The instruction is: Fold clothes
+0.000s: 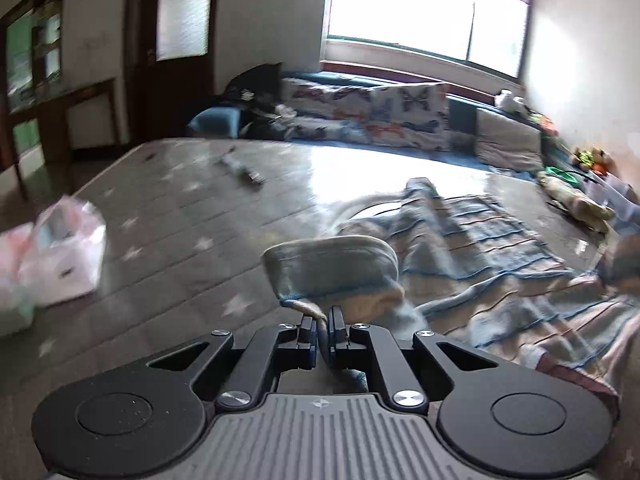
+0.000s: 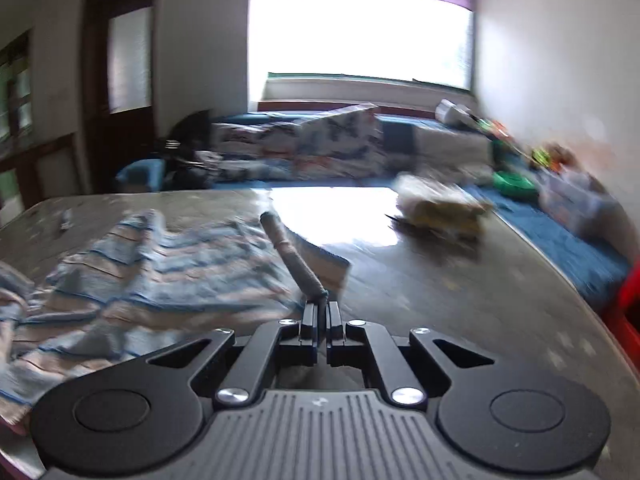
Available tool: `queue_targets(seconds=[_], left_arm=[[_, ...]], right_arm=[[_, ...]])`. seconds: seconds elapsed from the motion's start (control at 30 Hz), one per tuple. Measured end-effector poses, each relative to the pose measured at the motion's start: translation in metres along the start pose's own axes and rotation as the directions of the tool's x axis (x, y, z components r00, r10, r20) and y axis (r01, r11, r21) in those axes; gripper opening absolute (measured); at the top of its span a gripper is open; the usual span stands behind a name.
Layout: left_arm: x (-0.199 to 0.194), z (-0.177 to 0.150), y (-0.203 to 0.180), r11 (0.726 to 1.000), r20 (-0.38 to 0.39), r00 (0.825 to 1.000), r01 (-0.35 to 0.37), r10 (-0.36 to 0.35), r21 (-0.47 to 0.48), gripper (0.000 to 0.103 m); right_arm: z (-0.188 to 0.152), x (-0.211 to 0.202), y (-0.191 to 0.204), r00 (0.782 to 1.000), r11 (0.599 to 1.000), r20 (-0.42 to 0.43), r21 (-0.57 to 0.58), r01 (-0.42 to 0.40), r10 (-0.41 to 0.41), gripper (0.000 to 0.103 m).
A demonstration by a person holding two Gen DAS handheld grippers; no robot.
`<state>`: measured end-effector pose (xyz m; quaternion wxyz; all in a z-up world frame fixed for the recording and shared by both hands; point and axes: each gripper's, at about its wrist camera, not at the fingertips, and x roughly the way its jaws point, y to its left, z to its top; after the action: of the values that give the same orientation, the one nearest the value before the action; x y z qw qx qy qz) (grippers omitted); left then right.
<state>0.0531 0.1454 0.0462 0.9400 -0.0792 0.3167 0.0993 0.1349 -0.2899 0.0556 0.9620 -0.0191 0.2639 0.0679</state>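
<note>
A blue, white and tan striped garment (image 1: 480, 248) lies rumpled on a grey star-patterned mattress (image 1: 168, 216). My left gripper (image 1: 323, 312) is shut on an edge of that cloth, and a rolled fold of it bulges just ahead of the fingertips. In the right wrist view the same striped garment (image 2: 152, 268) spreads to the left. My right gripper (image 2: 323, 304) is shut on another edge of it, which stands up from the jaws as a thin twisted strip.
A white and pink plastic bag (image 1: 60, 252) sits at the mattress's left edge, and a small dark object (image 1: 244, 170) lies farther back. A yellowish bundle (image 2: 440, 204) rests on the right side. Patterned bedding (image 1: 368, 116) and toys line the far wall under a bright window.
</note>
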Motion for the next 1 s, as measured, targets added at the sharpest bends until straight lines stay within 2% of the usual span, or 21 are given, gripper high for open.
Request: queue_targets(seconds=[0.17, 0.33, 0.53, 0.67, 0.77, 0.83, 0.9, 1.0], left_arm=[[-0.006, -0.021, 0.022, 0.999, -0.037, 0.998, -0.045, 0.044, -0.017, 0.004], [-0.006, -0.033, 0.042, 0.996, -0.082, 0.994, -0.08, 0.076, -0.045, 0.004], [-0.008, -0.034, 0.053, 0.989, -0.096, 0.986, -0.142, 0.136, -0.05, 0.004], [-0.009, -0.037, 0.056, 0.986, -0.112, 0.982, -0.157, 0.151, -0.046, 0.009], [-0.008, -0.035, 0.059, 0.982, -0.118, 0.978, -0.179, 0.172, -0.054, 0.015], [-0.008, -0.033, 0.061, 0.978, -0.116, 0.974, -0.204, 0.197, -0.051, 0.025], [-0.01, -0.029, 0.064, 0.972, -0.102, 0.969, -0.23, 0.224, -0.047, 0.041], [-0.013, -0.021, 0.068, 0.966, -0.082, 0.964, -0.255, 0.251, -0.045, 0.048]], right_arm=[[-0.04, -0.017, -0.032, 0.994, 0.992, -0.081, 0.094, 0.08, -0.072, 0.003], [-0.064, -0.032, -0.049, 0.986, 0.986, -0.136, 0.122, 0.115, -0.098, 0.003], [-0.048, -0.026, -0.044, 0.993, 0.995, -0.113, 0.088, 0.046, -0.036, 0.008], [-0.037, -0.001, -0.023, 0.993, 0.998, -0.107, 0.049, -0.034, 0.04, 0.023], [-0.038, 0.019, -0.013, 0.988, 0.997, -0.139, 0.036, -0.063, 0.068, 0.024], [-0.041, 0.026, -0.011, 0.985, 0.997, -0.16, 0.031, -0.067, 0.071, 0.025], [-0.045, 0.029, -0.01, 0.982, 0.998, -0.176, 0.027, -0.064, 0.068, 0.026], [-0.05, 0.02, -0.012, 0.981, 0.999, -0.19, -0.002, -0.046, 0.044, 0.027]])
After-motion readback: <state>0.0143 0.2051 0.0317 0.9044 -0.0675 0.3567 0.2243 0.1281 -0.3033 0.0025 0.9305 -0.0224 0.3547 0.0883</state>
